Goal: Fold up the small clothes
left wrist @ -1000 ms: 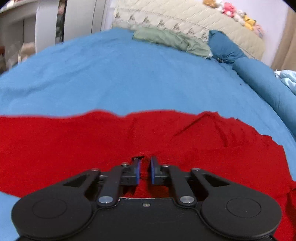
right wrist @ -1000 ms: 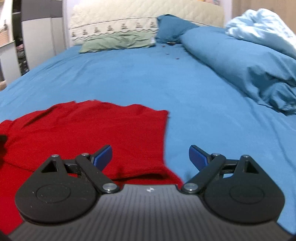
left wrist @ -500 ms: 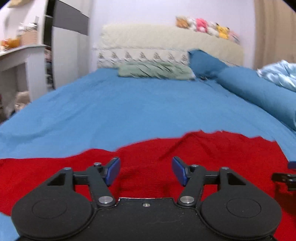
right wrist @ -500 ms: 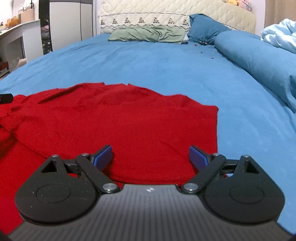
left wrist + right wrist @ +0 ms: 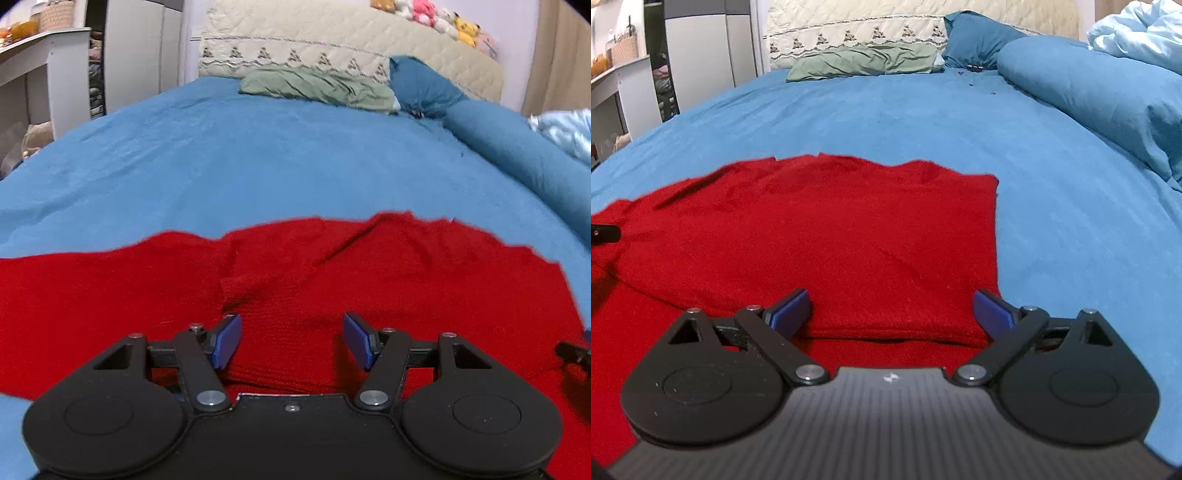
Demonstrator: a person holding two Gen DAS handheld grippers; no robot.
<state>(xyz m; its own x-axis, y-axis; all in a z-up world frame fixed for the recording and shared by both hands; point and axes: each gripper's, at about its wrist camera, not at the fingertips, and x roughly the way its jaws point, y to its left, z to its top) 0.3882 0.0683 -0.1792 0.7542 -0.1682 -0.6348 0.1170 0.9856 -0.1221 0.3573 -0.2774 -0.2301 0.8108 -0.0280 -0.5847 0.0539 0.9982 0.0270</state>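
left gripper (image 5: 291, 339): jaws apart, empty, above red sweater (image 5: 406, 280)
right gripper (image 5: 892, 308): jaws apart, straddling folded edge, likely for next fold
bed (image 5: 923, 118): flat folding surface

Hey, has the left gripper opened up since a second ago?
Yes. The left gripper was pinched shut on the red sweater a second ago; now its blue pads stand apart over the knit, gripping nothing, with the cloth lying on the blue bed.

Left tool (image 5: 291, 341) gapes above red garment (image 5: 332, 273).
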